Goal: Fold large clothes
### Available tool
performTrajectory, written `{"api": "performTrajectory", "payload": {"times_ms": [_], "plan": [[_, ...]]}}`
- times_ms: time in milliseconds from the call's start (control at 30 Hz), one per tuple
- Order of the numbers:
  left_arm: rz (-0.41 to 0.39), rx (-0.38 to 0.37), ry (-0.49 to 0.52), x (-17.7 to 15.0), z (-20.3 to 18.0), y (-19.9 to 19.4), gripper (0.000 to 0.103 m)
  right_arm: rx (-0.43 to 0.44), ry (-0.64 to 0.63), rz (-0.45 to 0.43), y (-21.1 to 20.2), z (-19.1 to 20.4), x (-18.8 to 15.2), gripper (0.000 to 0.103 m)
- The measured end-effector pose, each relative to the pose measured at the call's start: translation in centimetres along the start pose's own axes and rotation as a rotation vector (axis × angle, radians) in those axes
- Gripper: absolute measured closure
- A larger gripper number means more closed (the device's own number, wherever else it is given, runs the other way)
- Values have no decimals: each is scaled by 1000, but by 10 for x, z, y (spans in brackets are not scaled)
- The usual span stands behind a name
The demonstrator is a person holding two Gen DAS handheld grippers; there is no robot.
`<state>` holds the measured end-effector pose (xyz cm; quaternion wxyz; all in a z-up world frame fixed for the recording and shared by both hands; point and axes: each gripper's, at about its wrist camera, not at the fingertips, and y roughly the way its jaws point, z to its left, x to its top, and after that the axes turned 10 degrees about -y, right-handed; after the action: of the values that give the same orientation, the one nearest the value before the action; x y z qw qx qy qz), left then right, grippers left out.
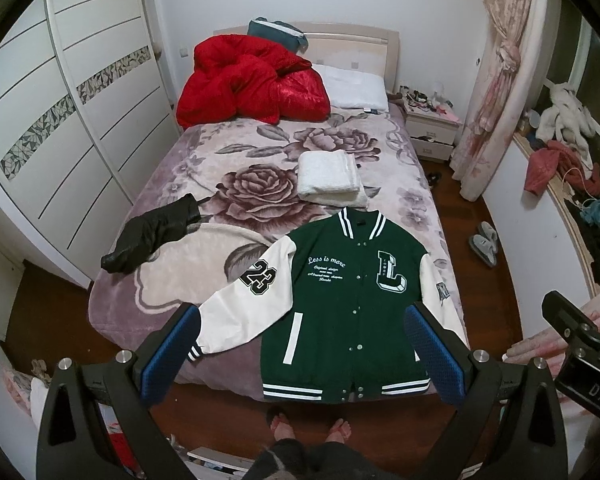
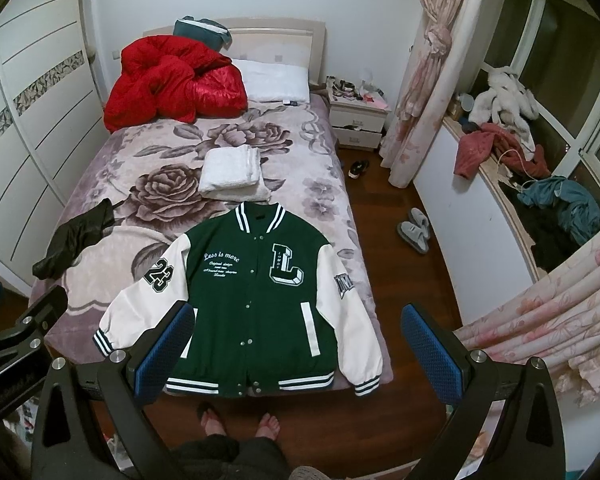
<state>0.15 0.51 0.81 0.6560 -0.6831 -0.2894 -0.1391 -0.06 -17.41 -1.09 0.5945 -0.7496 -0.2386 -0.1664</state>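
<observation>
- Folding has not yet begun, it is judged; the jacket [image 1: 350,300] is laid flat and face up at the foot of the bed [image 1: 204,160], snapped shut, collar toward the headboard and hem at the near edge; both sleeves are spread out and down.
- Both tools are held above the bed's foot, apart from the cloth; the left gripper [image 1: 302,354] is spread wide with nothing between its pads; the right gripper [image 2: 300,350] is likewise wide and empty.
- A sleeve is best taken first; the cuff near the left gripper could be pinched on its striped rib, where the cloth is thick enough to be held without slipping.
- The sleeve should be carried across the chest and laid flat, not dragged; otherwise the body may be pulled askew on the plush blanket.
- The far sleeve [image 2: 352,320] hangs partly over the bed's side; it should be lifted before it is swung inward.
- The folded towel [image 2: 232,178] lies just beyond the collar, and a black garment [image 2: 74,240] well to the left; both are better left undisturbed.
</observation>
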Motion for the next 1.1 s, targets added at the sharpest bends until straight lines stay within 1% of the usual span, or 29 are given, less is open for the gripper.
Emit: {"api": "performTrajectory", "payload": {"times_ms": [167,233,367,467,700,733,800,833,900,933,967,1100], "plan": [[2,-7,-3,-1,-1,-1,0,-3,1,-3,0,0,-2,0],[0,-6,-4,-2,0,-1,0,-3,3,-3,-4,-1,5,0],[-5,-3,-10,-3,2,-1,0,-5,1,-6,-4,-2,5,0],[-8,-2,-11,-5,3,-2,0,-5,1,-8,-7,-5,15,0],[-17,-1,-14,-5,6,-6,0,-7,1,-13,-10,-5,14,0],[-18,-2,-14,-5,5,-6,0,-6,1,-14,-12,-6,18,0],[-22,-1,-14,-5,5,-8,0,-7,2,-14,-10,-4,13,0],[-24,0,-13,-5,5,-9,0,-6,2,-15,-12,-5,17,0],[-26,-1,-14,-6,4,-10,0,-8,2,-16,-11,-3,12,0],[-25,1,-13,-5,4,-9,0,-8,2,-16,-12,-4,15,0],[-25,0,-13,-5,4,-10,0,-8,3,-17,-11,-3,11,0],[-25,-1,-13,-4,4,-10,0,-8,4,-19,-13,-3,13,0]]}}
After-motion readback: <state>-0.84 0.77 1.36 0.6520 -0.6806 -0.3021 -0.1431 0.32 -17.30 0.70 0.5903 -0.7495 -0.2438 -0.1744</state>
